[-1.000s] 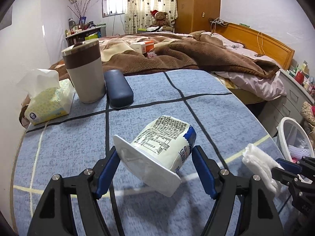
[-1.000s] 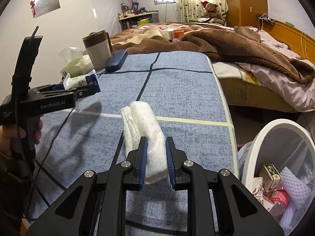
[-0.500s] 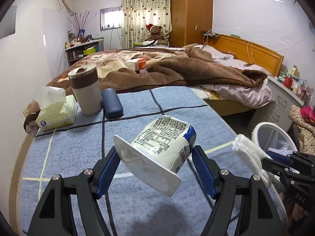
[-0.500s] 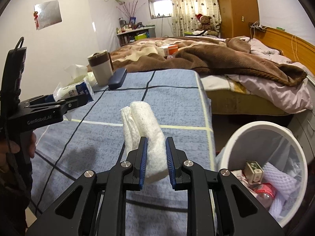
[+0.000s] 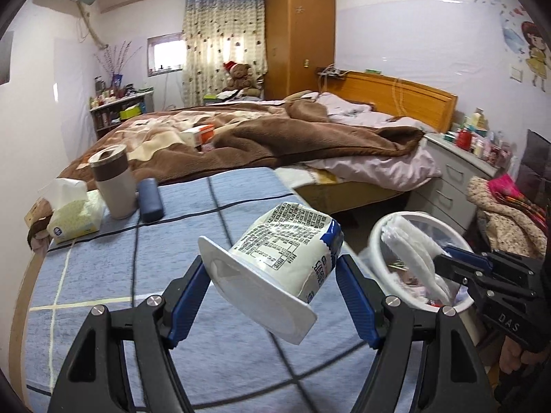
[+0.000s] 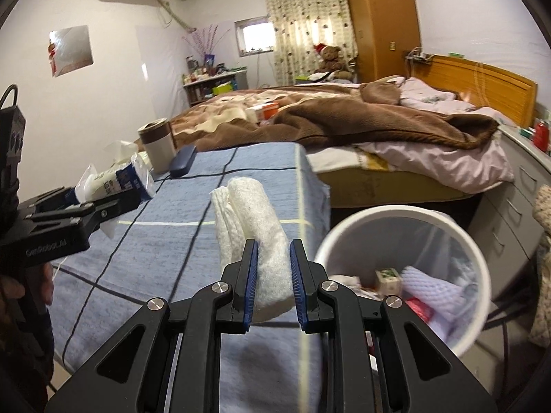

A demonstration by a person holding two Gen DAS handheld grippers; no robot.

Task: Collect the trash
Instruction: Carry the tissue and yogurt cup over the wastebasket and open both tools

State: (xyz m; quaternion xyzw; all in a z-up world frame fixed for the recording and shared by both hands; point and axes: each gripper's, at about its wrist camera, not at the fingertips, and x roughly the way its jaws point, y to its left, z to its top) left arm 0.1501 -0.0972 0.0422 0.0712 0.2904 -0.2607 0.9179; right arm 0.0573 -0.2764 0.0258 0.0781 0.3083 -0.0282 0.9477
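1. Two pairs of tongs are in view, each carrying one piece of trash above the blue checked surface (image 5: 103, 275).
2. Far left, at the surface's back left corner, a tissue pack (image 5: 74, 218) lies just beside an upright brown-and-white tumbler (image 5: 113, 180), and a dark blue case (image 5: 150, 199) lies touching or just beside the tumbler's right side.
3. The left tongs (image 5: 272, 296) pinch a white yogurt cup (image 5: 280, 261) between their blue pads; the cup is tilted, its wide flat rim turned toward the camera and its printed side up, held off the surface.
4. In the right wrist view the left tongs (image 6: 113, 196) show at the left edge, the same cup (image 6: 113, 179) sticking out of them over the surface's left part.
5. The right tongs (image 6: 273, 275) are pressed onto a folded white paper towel (image 6: 251, 234), which stands up between the pads above the surface's right edge.
6. From the left wrist view that towel (image 5: 413, 251) hangs in front of the bin's opening, gripped by the right tongs (image 5: 444, 265).
7. Right of the surface, on the floor, a white trash bin (image 6: 458, 234) stands with a clear liner, holding a small carton, white netting and something red.
8. Behind all this, a bed (image 5: 275, 134) carries a rumpled brown blanket.
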